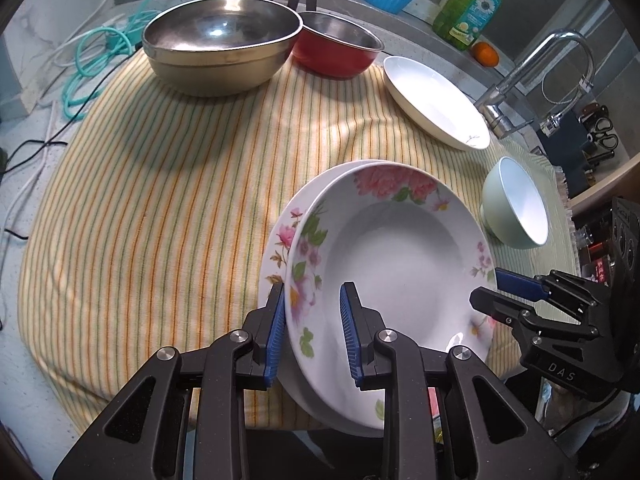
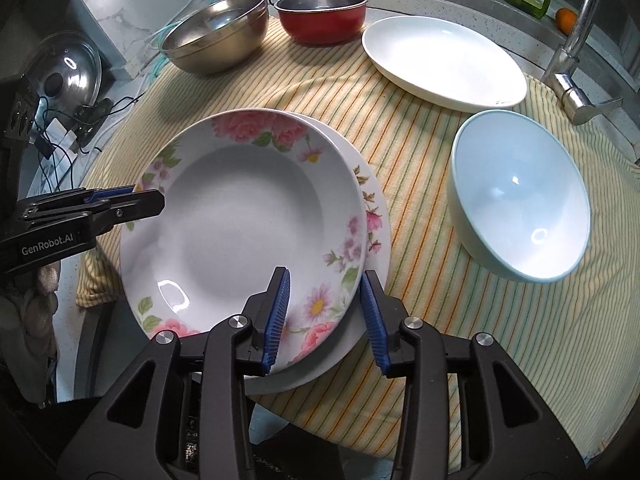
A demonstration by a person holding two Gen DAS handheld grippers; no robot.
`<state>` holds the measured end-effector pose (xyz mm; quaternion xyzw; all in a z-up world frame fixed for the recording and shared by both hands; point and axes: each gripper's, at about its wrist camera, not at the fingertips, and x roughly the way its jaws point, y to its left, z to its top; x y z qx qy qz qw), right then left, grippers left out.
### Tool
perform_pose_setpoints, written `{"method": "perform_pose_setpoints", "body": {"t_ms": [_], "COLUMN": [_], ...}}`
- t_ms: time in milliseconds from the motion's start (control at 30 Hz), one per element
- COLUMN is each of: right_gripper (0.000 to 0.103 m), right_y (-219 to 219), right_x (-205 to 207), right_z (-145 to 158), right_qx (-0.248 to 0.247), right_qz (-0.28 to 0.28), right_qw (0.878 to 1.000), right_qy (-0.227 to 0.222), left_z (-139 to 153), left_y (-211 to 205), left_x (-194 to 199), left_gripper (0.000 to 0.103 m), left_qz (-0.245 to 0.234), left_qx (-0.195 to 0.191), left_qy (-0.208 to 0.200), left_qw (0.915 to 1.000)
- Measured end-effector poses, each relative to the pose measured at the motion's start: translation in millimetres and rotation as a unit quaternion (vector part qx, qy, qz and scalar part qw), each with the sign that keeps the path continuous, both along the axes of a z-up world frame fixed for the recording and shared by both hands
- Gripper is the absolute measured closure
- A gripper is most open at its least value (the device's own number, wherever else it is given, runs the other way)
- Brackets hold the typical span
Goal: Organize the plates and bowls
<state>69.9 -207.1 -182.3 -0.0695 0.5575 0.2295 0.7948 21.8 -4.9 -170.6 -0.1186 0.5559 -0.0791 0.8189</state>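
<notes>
The steel bowl [image 2: 218,36] stands far left on the striped cloth [image 2: 420,152], touching the red pot [image 2: 322,14] beside it. Nearer, the left claw [image 1: 312,332] straddles the rim of the floral plate [image 2: 240,216]; whether its pads press the rim cannot be told. That plate lies on a second floral plate [image 2: 376,216] at the cloth's near edge. The right claw [image 2: 326,312] spans both rims with jaws apart, its pads clear of them. Behind lies the white plate [image 2: 444,60]; rightmost, the pale bowl [image 2: 520,200] sits tilted. Soap bottle [image 1: 470,4] and tap [image 1: 532,76] stand at the back of the table [image 1: 24,364].
</notes>
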Motion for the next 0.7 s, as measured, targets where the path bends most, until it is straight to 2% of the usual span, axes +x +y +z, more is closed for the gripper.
{"method": "perform_pose_setpoints", "body": {"t_ms": [200, 267, 367, 533, 667, 700], "right_gripper": [0.064, 0.064, 0.063, 0.062, 0.044, 0.044], "right_y": [-3, -4, -6, -7, -10, -11], "right_x": [2, 2, 2, 0, -1, -1], "right_z": [0, 0, 2, 4, 11, 14], "right_qx": [0.01, 0.012, 0.019, 0.024, 0.034, 0.039], "right_qz": [-0.006, -0.008, -0.01, -0.012, -0.013, -0.013], "right_qw": [1.0, 1.0, 1.0, 1.0, 0.999, 0.999], "right_qy": [0.005, 0.005, 0.006, 0.005, -0.006, -0.01], "left_z": [1, 1, 1, 2, 8, 9], "left_y": [-7, -9, -12, -9, -7, -6], "left_x": [0, 0, 0, 1, 1, 2], "left_gripper": [0.079, 0.071, 0.07, 0.07, 0.069, 0.069], "left_qz": [-0.014, -0.018, -0.022, -0.017, -0.014, -0.013], "left_qx": [0.026, 0.029, 0.039, 0.03, 0.026, 0.025], "left_qy": [-0.003, -0.003, -0.006, -0.005, -0.012, -0.014], "left_qw": [0.9995, 0.9994, 0.999, 0.9994, 0.9995, 0.9995]}}
